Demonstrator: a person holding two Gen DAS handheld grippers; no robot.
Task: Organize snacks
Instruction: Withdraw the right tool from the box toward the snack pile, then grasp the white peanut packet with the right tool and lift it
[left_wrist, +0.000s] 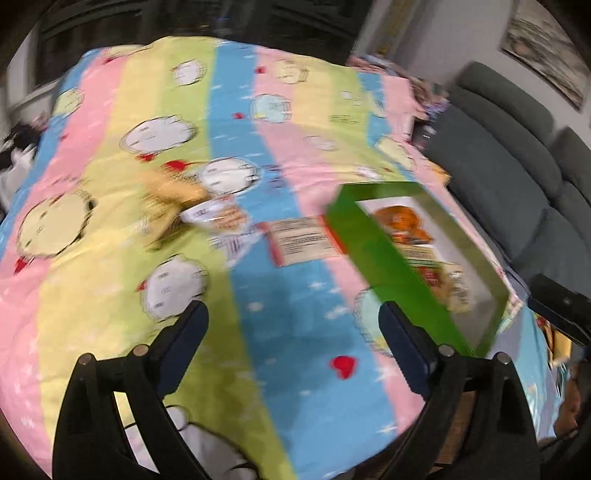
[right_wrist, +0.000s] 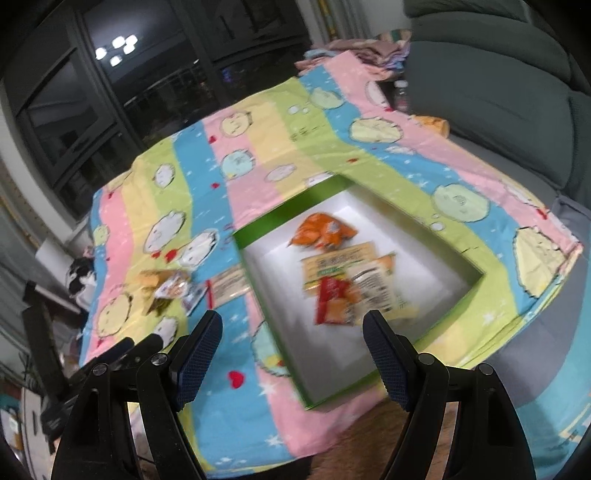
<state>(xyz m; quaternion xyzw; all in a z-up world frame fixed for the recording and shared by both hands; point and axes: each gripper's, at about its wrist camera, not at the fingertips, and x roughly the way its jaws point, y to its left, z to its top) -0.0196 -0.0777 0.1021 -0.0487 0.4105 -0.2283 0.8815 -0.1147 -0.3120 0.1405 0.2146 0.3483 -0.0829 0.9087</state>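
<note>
Nearest us, both grippers hang over the striped blanket (right_wrist: 369, 155) with their jaws wide apart and nothing between them: the left gripper (left_wrist: 293, 325) tilts down over a blue stripe, the right gripper (right_wrist: 293, 332) tilts down above the near part of the green box (right_wrist: 251, 254). The box lies open, one corner toward us, its long axis running near to far-right. Inside, orange, red and pale snack packets (right_wrist: 332, 280) lie flat. Farther left, loose snacks (right_wrist: 166, 288) sit on the blanket, well apart from both grippers.
</note>
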